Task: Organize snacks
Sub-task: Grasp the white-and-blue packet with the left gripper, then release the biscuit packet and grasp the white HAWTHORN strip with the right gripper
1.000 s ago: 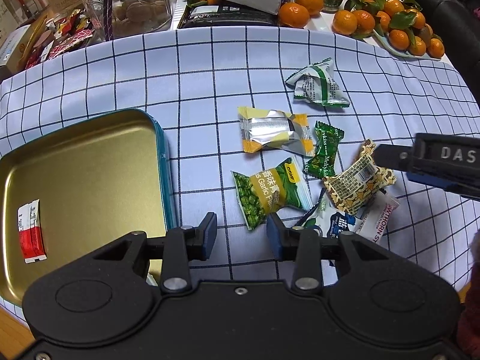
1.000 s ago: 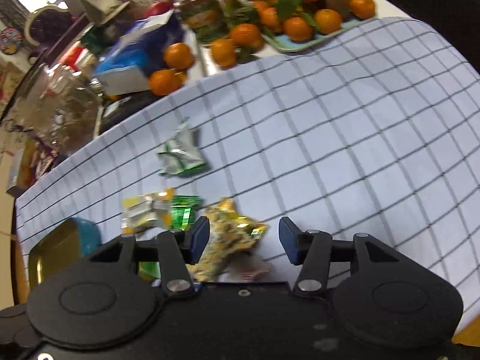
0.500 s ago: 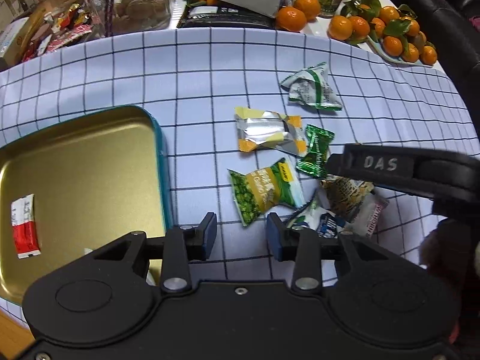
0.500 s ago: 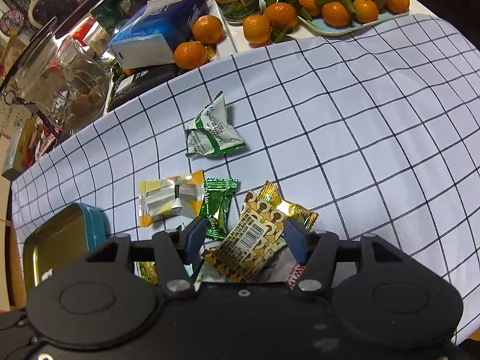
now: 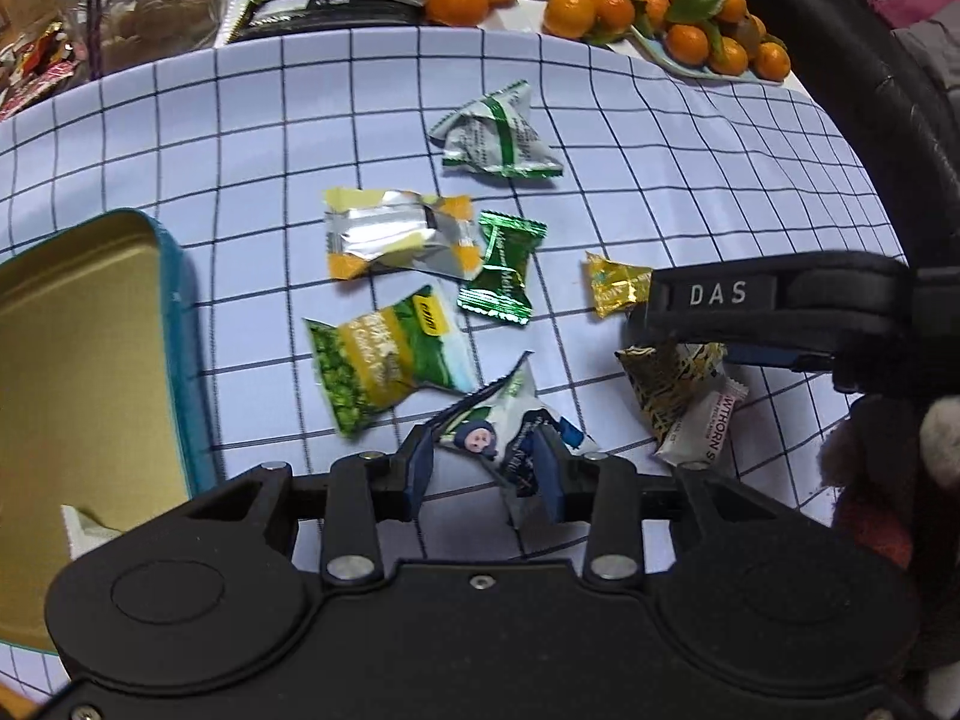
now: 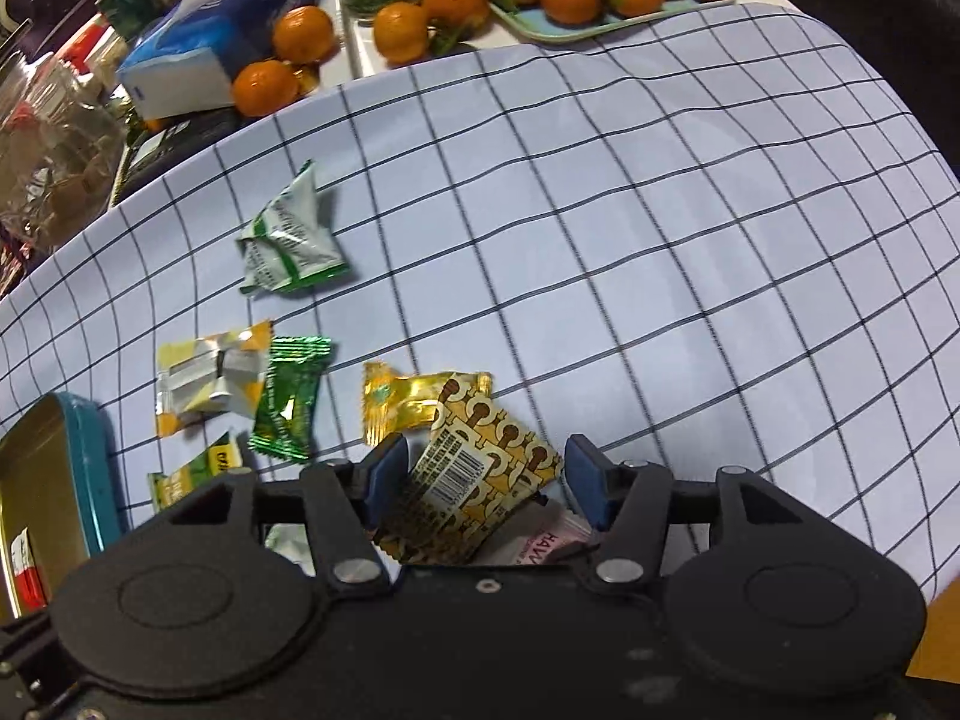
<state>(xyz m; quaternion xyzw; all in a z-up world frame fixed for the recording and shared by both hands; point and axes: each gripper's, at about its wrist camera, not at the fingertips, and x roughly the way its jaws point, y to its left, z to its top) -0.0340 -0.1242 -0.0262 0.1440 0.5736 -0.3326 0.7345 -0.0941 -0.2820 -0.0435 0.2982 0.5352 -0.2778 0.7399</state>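
Both your grippers have dropped closer to the cloth (image 6: pixel 630 228) since a second ago, each now straddling its own snack. Your left gripper (image 5: pixel 485 463) has its jaws apart and has just widened them a touch; the white pack (image 5: pixel 501 429) with the cartoon face lies between the pads, near edge of the pile, not yet pinched. Your right gripper (image 6: pixel 483 480) has just narrowed slightly around the gold pack (image 6: pixel 474 480), which lies tilted on a pink bar (image 6: pixel 549 540); the pads look clear of it, so it's unheld. You're working two hands at once, likely to clear the pile faster. The tin (image 5: pixel 180 324) waits open at the left, a red sachet (image 6: pixel 24 570) already inside, so that's probably where these go
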